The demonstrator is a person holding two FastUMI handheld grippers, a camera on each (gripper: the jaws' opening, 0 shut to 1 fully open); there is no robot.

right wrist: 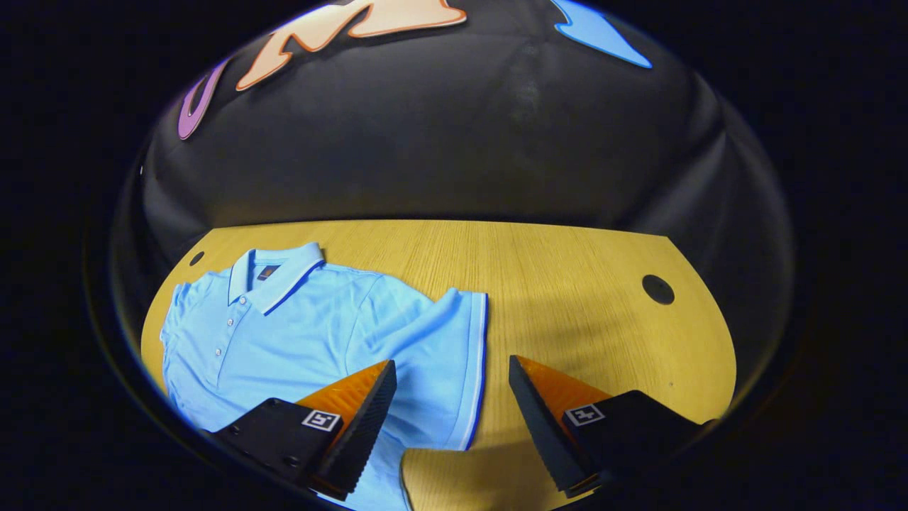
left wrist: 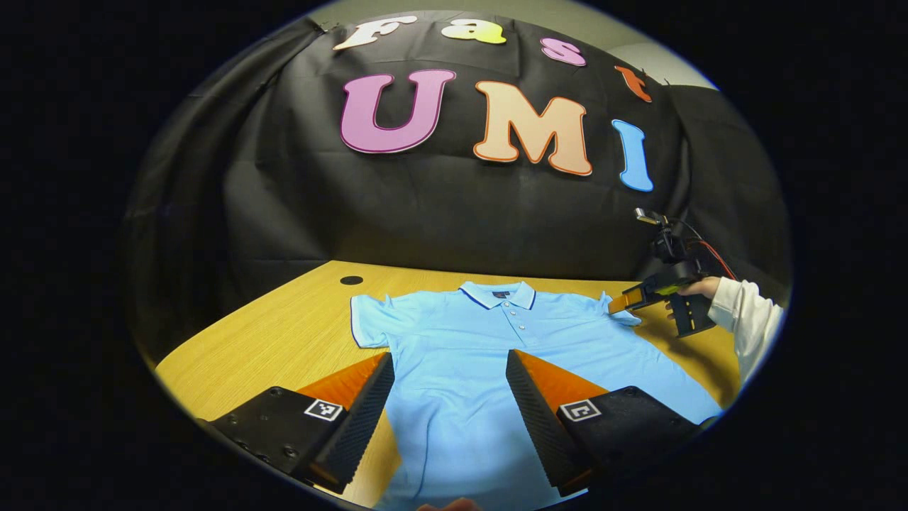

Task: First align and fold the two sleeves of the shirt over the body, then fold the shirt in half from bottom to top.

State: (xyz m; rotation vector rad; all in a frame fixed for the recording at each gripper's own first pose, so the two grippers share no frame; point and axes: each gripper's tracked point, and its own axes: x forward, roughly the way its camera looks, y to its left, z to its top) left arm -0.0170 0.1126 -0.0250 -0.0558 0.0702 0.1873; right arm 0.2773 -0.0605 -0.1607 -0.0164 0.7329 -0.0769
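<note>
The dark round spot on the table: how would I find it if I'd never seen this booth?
Start from the yellow wooden table, where a light blue polo shirt lies flat. Look past the shirt's spread sleeve across bare wood toward the far right corner. There sits a small dark round hole, standing alone, unlike its twin beside the collar.

We found no legible text or numbers. The left gripper [left wrist: 450, 358] carried a square black-and-white coded marker [left wrist: 323, 409] on each finger body, one on either side of its parted jaws. The right gripper [right wrist: 452, 365] carried a similar marker pair [right wrist: 583, 414], again flanking parted jaws. Ahead of the left jaws, the shirt [left wrist: 440, 333] had a small dark neck label [left wrist: 501, 292] inside the collar, too small for us to read.
</note>
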